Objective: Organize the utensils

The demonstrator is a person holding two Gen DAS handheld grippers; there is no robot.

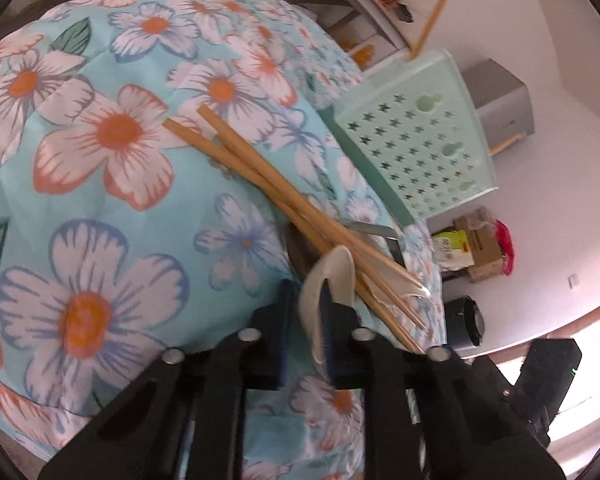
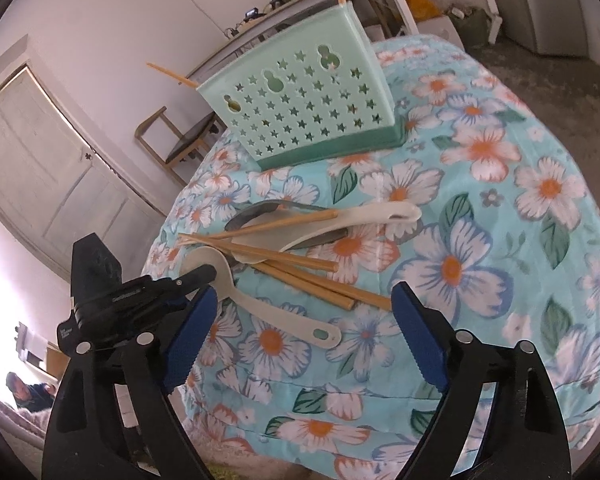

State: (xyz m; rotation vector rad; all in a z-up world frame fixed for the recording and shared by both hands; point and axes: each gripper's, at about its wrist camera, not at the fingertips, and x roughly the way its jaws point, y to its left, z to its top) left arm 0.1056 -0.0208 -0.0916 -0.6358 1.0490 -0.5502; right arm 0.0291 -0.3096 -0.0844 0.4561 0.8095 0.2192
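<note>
The left hand-held gripper (image 1: 306, 326) is clenched on the bowl of a white spoon (image 2: 260, 300) at the pile's 8 o'clock edge, the right hand-held gripper (image 2: 304, 312) released; next, probably lift it toward the green holder (image 2: 300, 108) at 12 o'clock.

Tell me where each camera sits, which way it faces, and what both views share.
Left wrist: on the left tongs, low over the table edge, facing the chopsticks; its fingers grip a white spoon.
Right wrist: on the right tongs, open, facing the green utensil holder; the left tongs show too.
Shared: spoon, chopsticks, holder, floral tablecloth.
</note>
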